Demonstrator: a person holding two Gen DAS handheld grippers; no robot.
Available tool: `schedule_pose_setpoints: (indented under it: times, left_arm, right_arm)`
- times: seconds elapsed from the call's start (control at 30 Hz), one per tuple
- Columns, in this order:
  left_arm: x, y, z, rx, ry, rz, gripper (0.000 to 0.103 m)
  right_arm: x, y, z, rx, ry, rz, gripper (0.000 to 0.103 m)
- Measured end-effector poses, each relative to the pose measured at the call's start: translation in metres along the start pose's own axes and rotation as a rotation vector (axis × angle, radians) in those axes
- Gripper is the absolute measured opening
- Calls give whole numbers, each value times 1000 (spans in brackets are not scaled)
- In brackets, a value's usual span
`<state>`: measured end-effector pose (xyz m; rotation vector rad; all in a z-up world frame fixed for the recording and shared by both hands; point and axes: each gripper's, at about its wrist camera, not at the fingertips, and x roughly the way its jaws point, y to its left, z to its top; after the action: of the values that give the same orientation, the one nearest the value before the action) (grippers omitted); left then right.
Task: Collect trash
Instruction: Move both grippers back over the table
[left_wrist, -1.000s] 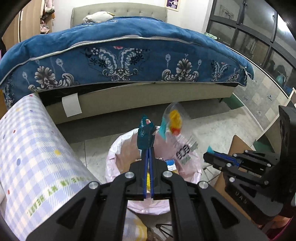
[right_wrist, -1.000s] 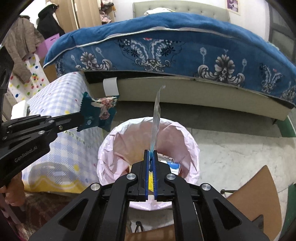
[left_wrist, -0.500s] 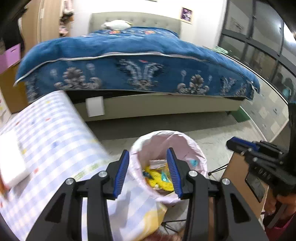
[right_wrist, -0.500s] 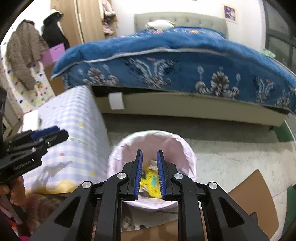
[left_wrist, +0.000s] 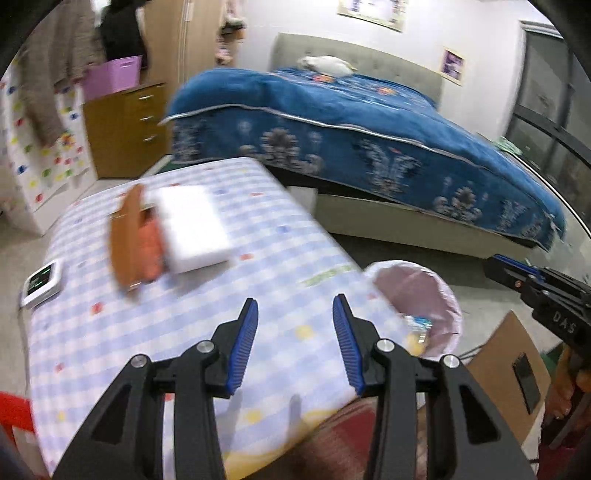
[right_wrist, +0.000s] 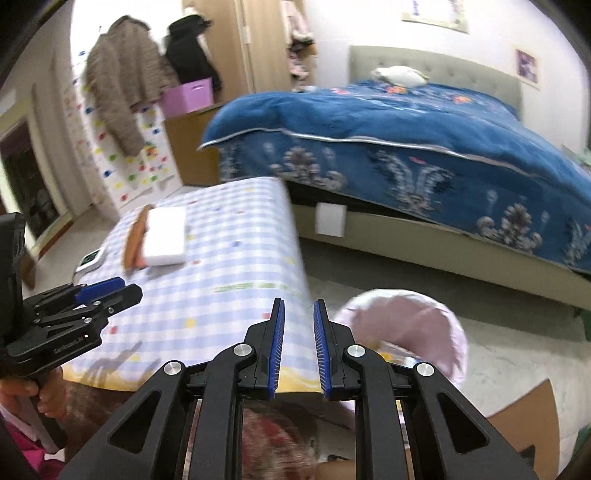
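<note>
The trash bin (left_wrist: 448, 295) with a pink liner stands on the floor right of the table, with wrappers (left_wrist: 417, 328) lying inside. My left gripper (left_wrist: 295, 332) is open and empty above the checked tablecloth (left_wrist: 258, 258), left of the bin. My right gripper (right_wrist: 298, 343) is open a narrow way with nothing between its blue pads, over the table's near corner beside the bin (right_wrist: 436, 314). Each gripper shows in the other's view: the right gripper (left_wrist: 517, 277) at the far right, the left gripper (right_wrist: 107, 291) at the left.
On the table lie a white box (left_wrist: 192, 229), a brown and orange item (left_wrist: 127, 236) against it and a small screen device (left_wrist: 40, 284). A bed with a blue cover (left_wrist: 388, 125) stands behind. Brown cardboard (left_wrist: 509, 354) leans near the bin. A wooden dresser (left_wrist: 125, 125) is at the back left.
Both grippers were shut on wrappers above the bin; they opened and the wrappers are gone from them. Both have swung up and left, from the bin towards the table.
</note>
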<state>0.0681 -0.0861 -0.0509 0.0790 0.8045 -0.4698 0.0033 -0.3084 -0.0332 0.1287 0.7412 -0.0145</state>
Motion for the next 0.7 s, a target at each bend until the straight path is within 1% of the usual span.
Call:
schedule_pose_setpoints:
  times: [0.07, 0.1, 0.13, 0.17, 0.23, 0.3, 0.33, 0.47, 0.6, 0.7]
  left_arm:
    - [-8, 19, -5, -28, -1, 39, 44]
    - [-13, 30, -7, -44, -4, 64, 46]
    - [-18, 40, -9, -60, -10, 88, 49]
    - [-23, 50, -11, -75, -15, 108, 53]
    - [-32, 71, -14, -110, -18, 170, 60]
    - [-40, 93, -18, -138, -20, 229, 61]
    - [-43, 101, -19, -151, -21, 246, 62]
    - [-52, 138, -24, -210, -23, 320, 64]
    - [-54, 159, -28, -240, -19, 365, 70]
    - [-47, 168, -28, -255, -5, 377, 73]
  right_arm:
    - [3, 16, 2, -18, 6, 23, 27]
    - [7, 27, 4, -35, 13, 40, 34]
    - [10, 36, 5, -47, 18, 49, 38]
    - [14, 47, 7, -70, 25, 61, 40]
    - [20, 66, 10, -108, 36, 79, 43]
    - [29, 88, 17, -151, 43, 99, 46]
    - [32, 95, 19, -167, 45, 106, 48]
    - [50, 132, 30, -246, 50, 138, 52]
    - [76, 161, 37, -314, 66, 137, 55]
    - [97, 174, 39, -334, 78, 128, 56]
